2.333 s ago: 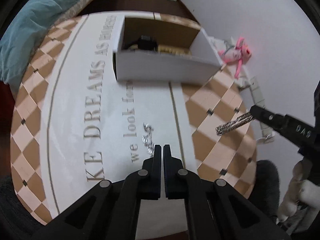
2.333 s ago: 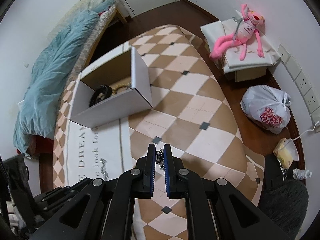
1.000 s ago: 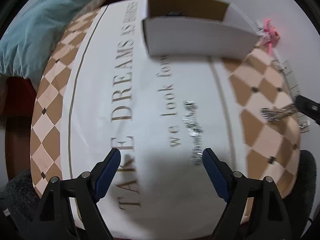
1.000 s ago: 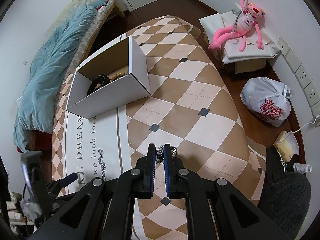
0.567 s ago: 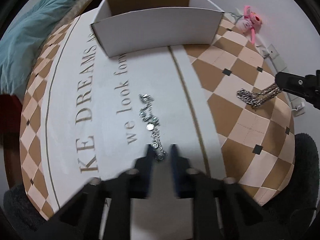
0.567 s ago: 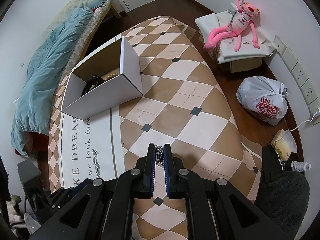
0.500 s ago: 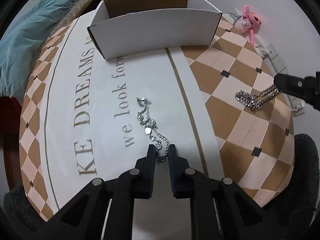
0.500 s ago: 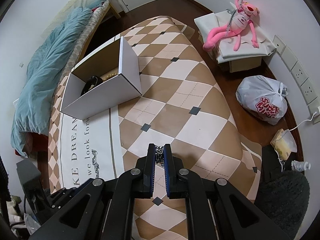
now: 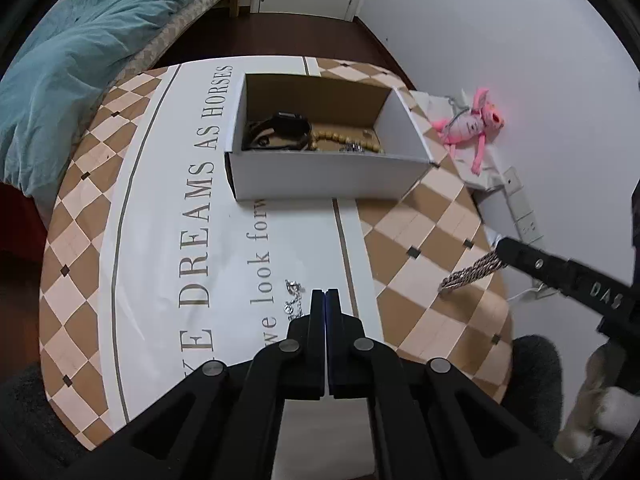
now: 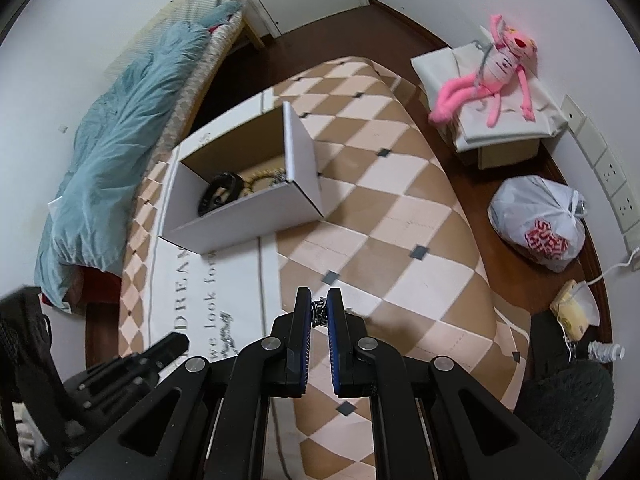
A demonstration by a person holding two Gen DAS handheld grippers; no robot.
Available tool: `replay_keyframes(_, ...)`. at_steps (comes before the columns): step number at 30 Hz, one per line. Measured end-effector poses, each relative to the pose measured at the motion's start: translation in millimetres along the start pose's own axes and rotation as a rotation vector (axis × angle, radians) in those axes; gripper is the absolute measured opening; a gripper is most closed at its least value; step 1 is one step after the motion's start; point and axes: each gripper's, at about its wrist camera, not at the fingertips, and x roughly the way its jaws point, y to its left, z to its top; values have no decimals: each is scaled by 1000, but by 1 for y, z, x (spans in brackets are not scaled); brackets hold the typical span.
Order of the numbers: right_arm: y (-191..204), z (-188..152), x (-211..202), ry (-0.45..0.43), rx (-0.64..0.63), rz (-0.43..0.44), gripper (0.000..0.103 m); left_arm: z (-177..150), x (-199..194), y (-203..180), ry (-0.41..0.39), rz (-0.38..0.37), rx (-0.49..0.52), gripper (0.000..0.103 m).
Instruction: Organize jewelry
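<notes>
Left gripper (image 9: 325, 292): jaws pressed together above the worktop (image 9: 168, 216), whether they pinch the silver charm bracelet (image 9: 294, 300) lying beside them cannot be told. Right gripper (image 10: 319, 312): clamped on a silver chain (image 9: 472, 274), held off the worktop. White box (image 9: 328, 176): 1 black band, beads inside.

box (image 9: 328, 176) white | cloth (image 9: 420, 216) tan-cream checks | plush (image 10: 500, 76) pink

Charm bracelet (image 9: 293, 300) half behind hand-held gripper (image 9: 325, 294)
</notes>
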Motion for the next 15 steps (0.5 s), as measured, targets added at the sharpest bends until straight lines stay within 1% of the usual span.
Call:
replay_keyframes(1,1,0,0,0,-1,2,8,4,3,-1,7,-13,-6,0)
replay_keyframes(3,2,1,2,2,-1,3,8,1,13,4,52,-21,-47,2)
replay_keyframes(5,1,-1,6,9,5,2,8,-4,28,5,108,14,-63,3)
replay_keyframes(7,0,-3,9,16,7,-4,8,-10,37,4,117,45,-47,4)
replay_keyframes(9,-2,-6,13,24,5,-11,8,-14,44,1,124,80,-23,13)
replay_keyframes(10,-3,-8,15,29,4,-16,8,-16,47,1,129,87,-18,27)
replay_keyframes(11,-4,-9,16,33,4,-19,8,-17,52,0,133,97,-15,46)
replay_keyframes(12,-6,-10,18,37,4,-22,8,-18,54,0,133,96,-13,49)
replay_keyframes(14,-9,-12,22,41,6,-32,8,-19,61,-2,134,118,-4,49)
replay_keyframes(15,-10,-13,24,42,8,-36,8,-19,63,-2,139,117,-1,49)
